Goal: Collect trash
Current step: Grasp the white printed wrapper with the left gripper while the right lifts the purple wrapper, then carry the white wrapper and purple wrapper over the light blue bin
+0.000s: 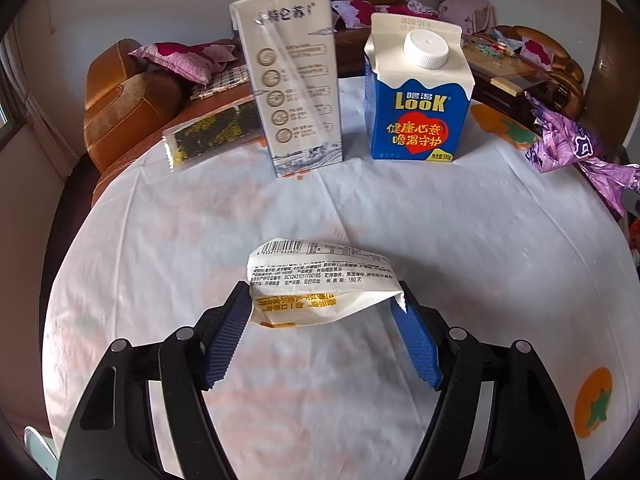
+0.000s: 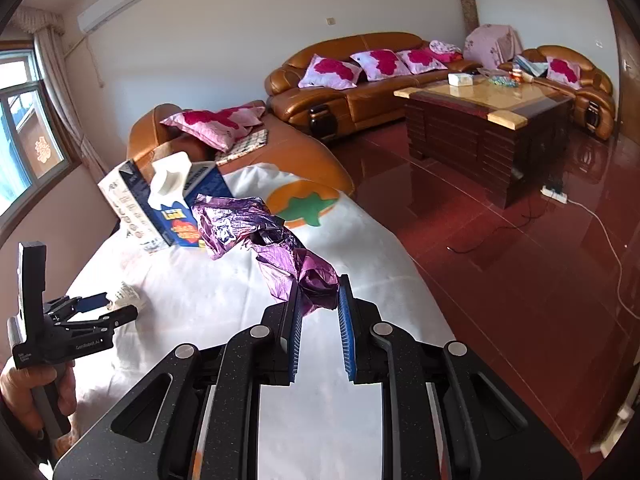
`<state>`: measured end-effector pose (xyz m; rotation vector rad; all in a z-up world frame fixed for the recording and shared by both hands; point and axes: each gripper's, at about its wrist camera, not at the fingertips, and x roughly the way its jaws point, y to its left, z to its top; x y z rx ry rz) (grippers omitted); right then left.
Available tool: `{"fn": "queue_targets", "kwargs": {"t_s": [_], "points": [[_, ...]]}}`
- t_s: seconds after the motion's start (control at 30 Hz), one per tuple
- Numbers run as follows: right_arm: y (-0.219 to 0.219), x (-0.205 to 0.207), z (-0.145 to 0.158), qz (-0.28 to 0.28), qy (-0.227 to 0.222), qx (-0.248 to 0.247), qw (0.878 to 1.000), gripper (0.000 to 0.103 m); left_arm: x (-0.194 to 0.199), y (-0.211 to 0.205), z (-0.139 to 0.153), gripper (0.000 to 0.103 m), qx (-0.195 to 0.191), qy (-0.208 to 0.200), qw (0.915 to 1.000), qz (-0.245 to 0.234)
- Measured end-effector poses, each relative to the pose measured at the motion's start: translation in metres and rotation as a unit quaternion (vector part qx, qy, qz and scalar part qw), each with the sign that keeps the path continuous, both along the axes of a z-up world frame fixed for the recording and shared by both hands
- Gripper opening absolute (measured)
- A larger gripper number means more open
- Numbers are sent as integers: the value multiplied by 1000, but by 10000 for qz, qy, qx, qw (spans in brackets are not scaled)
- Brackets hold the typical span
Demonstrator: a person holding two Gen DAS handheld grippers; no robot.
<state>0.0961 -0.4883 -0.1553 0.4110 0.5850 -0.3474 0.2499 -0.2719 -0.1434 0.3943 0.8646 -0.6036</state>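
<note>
Left tool (image 1: 324, 304) is over the near middle of the table (image 1: 460, 220), jaws fairly wide and straddling the white snack wrapper (image 1: 320, 276). The left pad touches the wrapper's left end and the right pad sits at its torn corner. I read that as contact, not a firm squeeze. The wrapper looks slightly lifted at its near edge, but I can't confirm it's off the cloth.

Right tool (image 2: 318, 304) is at the table's right edge, jaws narrow and pinched on the crumpled purple foil wrapper (image 2: 260, 236). The foil trails from the pads back toward the cartons. It's hard to say whether it hangs clear or drags on the cloth.

Not yet touched, at the far side:
- tall white milk carton (image 1: 292, 92), upright
- blue carton with white cap (image 1: 418, 96), upright, just right of it
- clear packet with dark contents (image 1: 212, 132), far left, partly behind the white carton

No bin or bag is visible in either view, so nothing shows as deposited.

Progress looks early. One piece is gripped, a second is about to be gripped, and three are waiting. After that everything needs carrying to a bin, wherever that is.
</note>
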Motion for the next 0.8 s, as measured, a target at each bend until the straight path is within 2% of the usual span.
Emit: {"fn": "queue_targets", "kwargs": {"t_s": [0.13, 0.3, 0.5, 0.8], "points": [[14, 2, 3, 152, -19, -11, 9999, 18, -6, 21, 9, 68, -87, -6, 9999, 51], [39, 9, 4, 426, 7, -21, 9991, 18, -19, 49, 23, 69, -98, -229, 9996, 151], [72, 24, 3, 787, 46, -84, 9968, 18, -32, 91, 32, 69, -75, -418, 9984, 384], [128, 49, 8, 1352, 42, -224, 9906, 18, -47, 156, 37, 69, -144, -470, 9953, 836]]}}
